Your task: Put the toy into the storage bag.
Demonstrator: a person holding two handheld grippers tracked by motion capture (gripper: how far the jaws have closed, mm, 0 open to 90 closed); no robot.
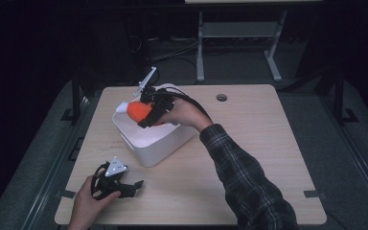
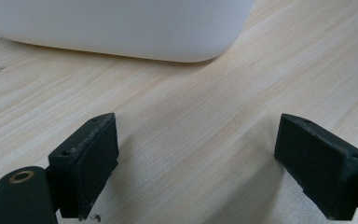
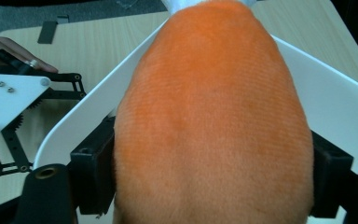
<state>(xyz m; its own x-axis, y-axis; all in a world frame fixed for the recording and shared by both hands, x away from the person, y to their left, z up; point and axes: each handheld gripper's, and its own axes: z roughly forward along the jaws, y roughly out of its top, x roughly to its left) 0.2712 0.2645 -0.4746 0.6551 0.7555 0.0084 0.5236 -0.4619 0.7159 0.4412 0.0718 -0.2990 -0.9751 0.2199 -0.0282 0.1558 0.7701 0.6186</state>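
Right tongs (image 1: 146, 111) grip an orange plush toy (image 1: 137, 110) above the white bin (image 1: 158, 148); left tongs (image 1: 127, 186) rest agape on the desk (image 1: 249, 143); next, likely lowering and release.

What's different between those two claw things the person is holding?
The right claw is raised over the white bin, while the left claw sits low on the table in front of it. The right claw is shut on an orange plush toy; the left claw is open and holds nothing. Both are black, two-jawed and hand-held.
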